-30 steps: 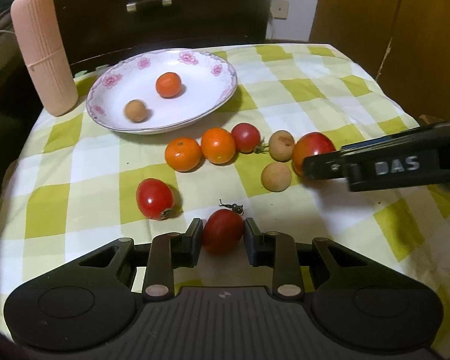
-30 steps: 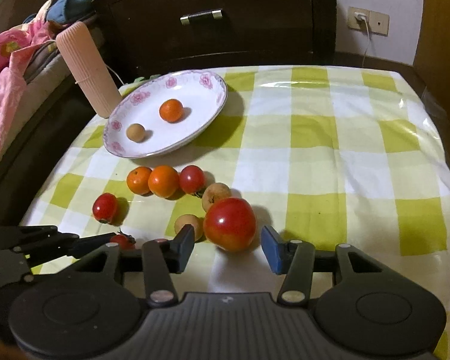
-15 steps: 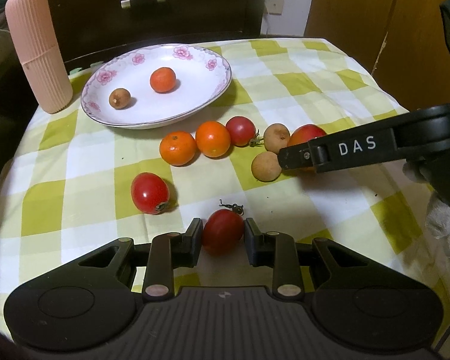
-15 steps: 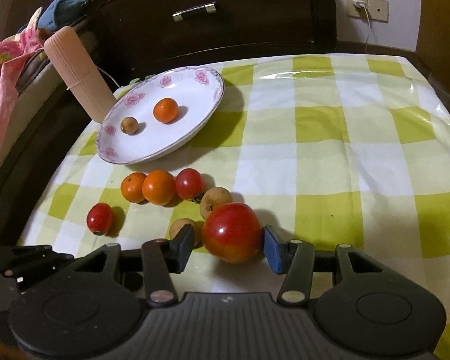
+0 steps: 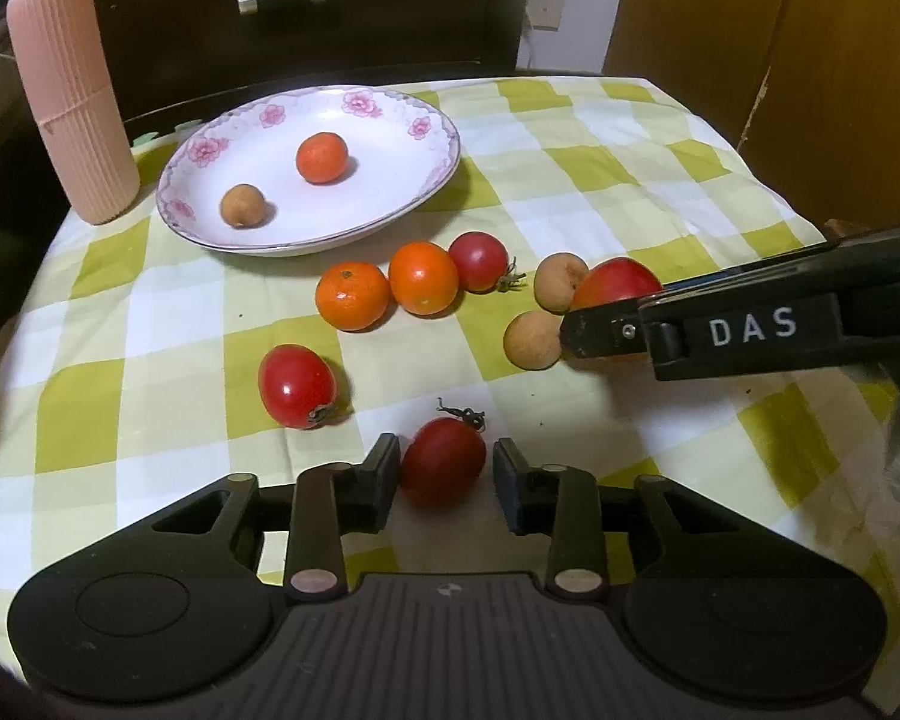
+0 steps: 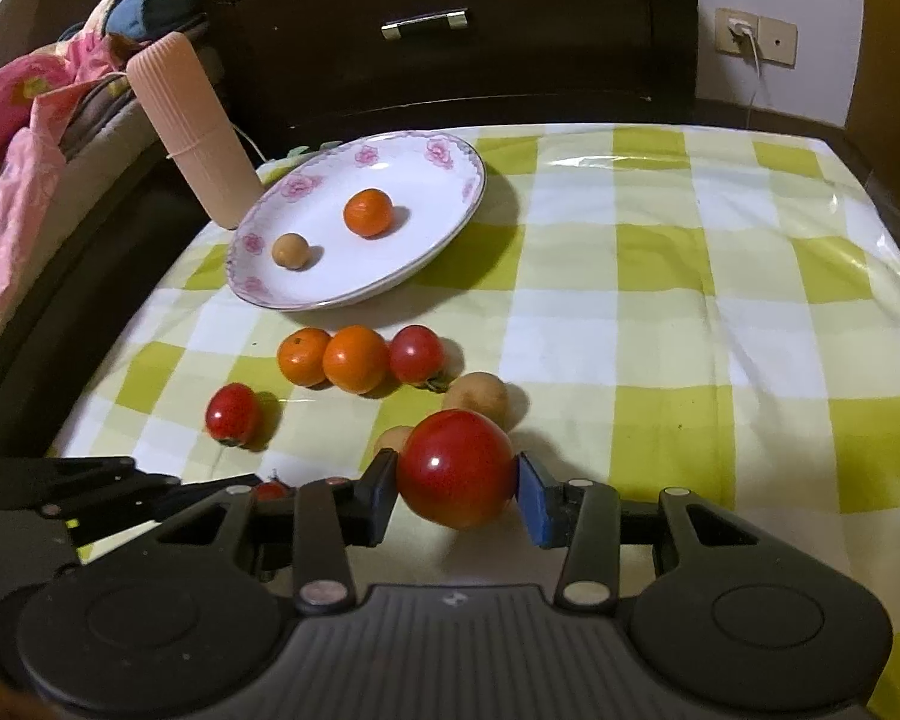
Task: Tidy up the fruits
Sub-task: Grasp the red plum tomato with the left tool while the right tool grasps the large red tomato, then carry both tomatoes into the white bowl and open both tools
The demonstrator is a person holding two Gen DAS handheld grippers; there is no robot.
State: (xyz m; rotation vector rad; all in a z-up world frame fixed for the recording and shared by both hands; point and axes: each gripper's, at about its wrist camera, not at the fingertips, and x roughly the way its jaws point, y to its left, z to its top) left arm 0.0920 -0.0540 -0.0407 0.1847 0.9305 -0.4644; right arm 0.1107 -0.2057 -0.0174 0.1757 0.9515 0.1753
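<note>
1. Since the earlier frames, the right gripper has closed its two fingers onto the large red tomato, which previously sat loose between them; both pads now press its sides.
2. Left gripper: its jaws stand slightly apart around a small oblong tomato. The left pad touches or nearly touches the fruit; a narrow gap shows at the right pad, so it has no firm hold.
3. Right gripper as seen from the left wrist: a dark body marked "DAS", reaching in from the right, with the large tomato partly hidden behind it.
4. Floral-rimmed plate: stands at the far left of the checked tablecloth and holds one mandarin and one longan, apart from each other.
5. Loose fruit on the cloth, in front of the plate: two mandarins touching, a cherry tomato beside them, two longans by the right gripper, and another red tomato lying alone at the left.
6. Pink ribbed cylinder: upright, just left of the plate.
</note>
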